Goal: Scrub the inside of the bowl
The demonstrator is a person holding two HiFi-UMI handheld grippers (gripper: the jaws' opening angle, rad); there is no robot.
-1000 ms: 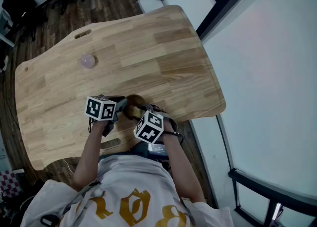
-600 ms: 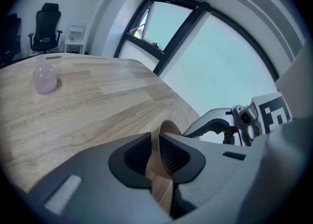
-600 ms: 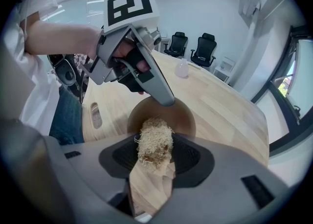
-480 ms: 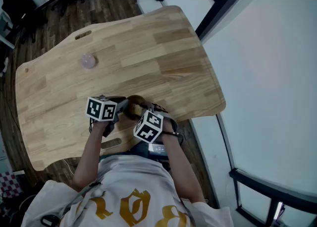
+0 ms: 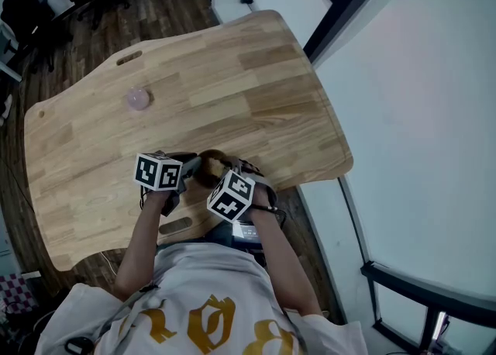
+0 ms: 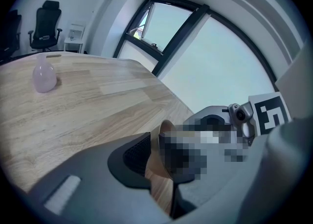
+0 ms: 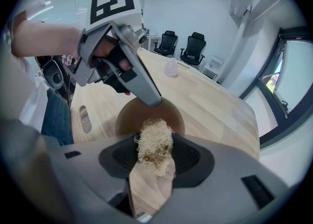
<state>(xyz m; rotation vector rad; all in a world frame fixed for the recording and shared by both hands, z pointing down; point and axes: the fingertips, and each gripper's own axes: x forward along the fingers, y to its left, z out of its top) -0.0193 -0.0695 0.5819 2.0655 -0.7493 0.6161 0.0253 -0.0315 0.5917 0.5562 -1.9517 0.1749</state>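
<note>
Sharing the table (image 5: 256,90), a pink vase (image 5: 138,99) stands far from the bowl (image 7: 128,120).

L hand-held gripper (image 6: 159,171) jaws clamped on bowl (image 7: 128,120) rim; R hand-held gripper (image 7: 154,158) pinches scrubber (image 7: 154,142); forearms (image 5: 143,233) bent, close together.

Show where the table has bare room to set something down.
Bare: the table right of the pink vase, and the strip between vase and bowl. Crowded: the near edge, where left claw, right claw and scrubber crowd the bowl.
</note>
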